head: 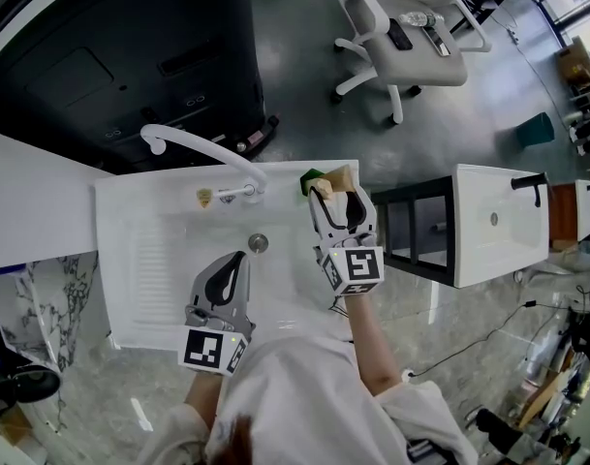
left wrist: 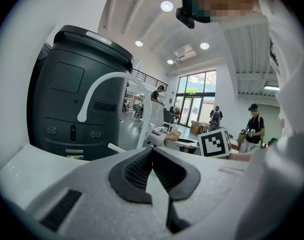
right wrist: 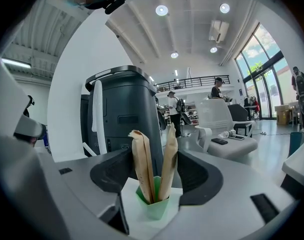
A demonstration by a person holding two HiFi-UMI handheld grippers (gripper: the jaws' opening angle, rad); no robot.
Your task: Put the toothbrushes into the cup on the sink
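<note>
A green cup [right wrist: 154, 206] stands on the back right corner of the white sink [head: 120, 260]. Two toothbrushes in brown paper wrappers [right wrist: 142, 159] stand upright in it, leaning apart. In the head view the cup [head: 311, 179] and wrappers [head: 339, 176] show just beyond my right gripper [head: 337, 197]. My right gripper [right wrist: 154, 159] is open, its jaws on either side of the wrappers, apart from them. My left gripper [head: 240, 256] hovers over the basin near the front edge. Its jaws [left wrist: 152, 150] are shut with nothing between them.
A white curved faucet [head: 193, 141] rises at the sink's back edge, with the drain [head: 259, 243] below it. A large black machine [head: 130, 46] stands behind the sink. To the right are a black frame [head: 411, 226], a second white sink [head: 498, 221] and an office chair [head: 401, 37].
</note>
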